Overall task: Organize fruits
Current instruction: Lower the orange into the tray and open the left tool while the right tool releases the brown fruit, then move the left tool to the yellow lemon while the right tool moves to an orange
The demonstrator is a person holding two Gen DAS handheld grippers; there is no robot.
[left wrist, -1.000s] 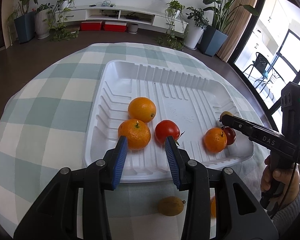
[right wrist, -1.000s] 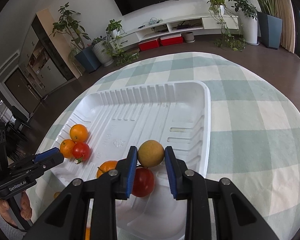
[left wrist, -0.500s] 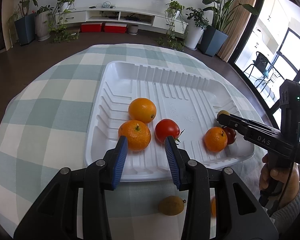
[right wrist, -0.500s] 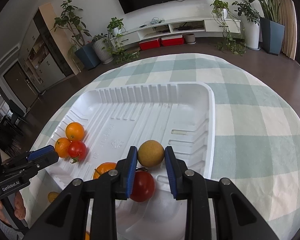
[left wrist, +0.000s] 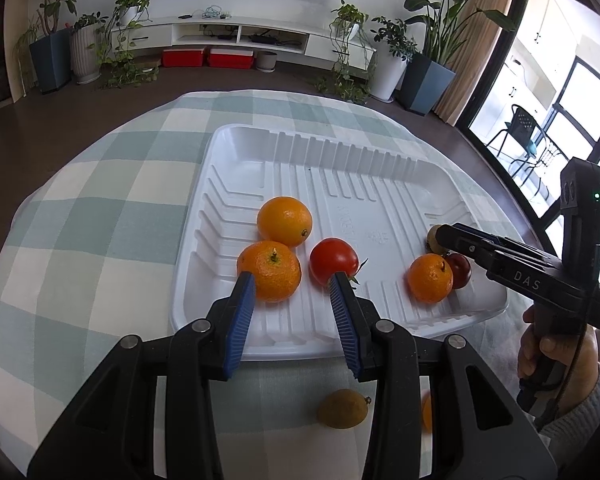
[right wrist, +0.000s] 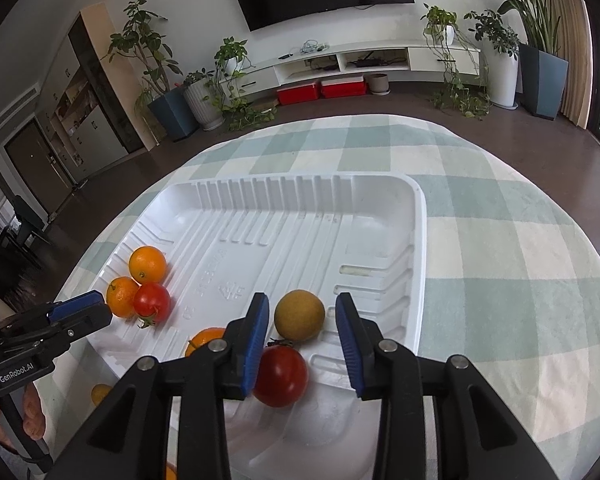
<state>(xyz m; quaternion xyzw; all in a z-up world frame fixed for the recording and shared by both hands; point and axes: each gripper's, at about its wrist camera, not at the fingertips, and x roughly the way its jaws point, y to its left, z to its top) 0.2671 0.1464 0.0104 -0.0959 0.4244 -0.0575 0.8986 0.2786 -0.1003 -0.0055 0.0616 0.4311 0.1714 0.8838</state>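
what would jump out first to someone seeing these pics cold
The big white tray on the checked cloth, with bright fruit clustered along its near side. In the right wrist view a yellow-brown fruit sits free between the right gripper's fingers, which have just been opening. Another yellow fruit lies outside the tray.

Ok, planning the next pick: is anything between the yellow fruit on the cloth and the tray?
Nothing visible does. The yellow fruit lies on bare cloth just outside the tray, with only its near rim to clear. The open left gripper hangs above that rim.
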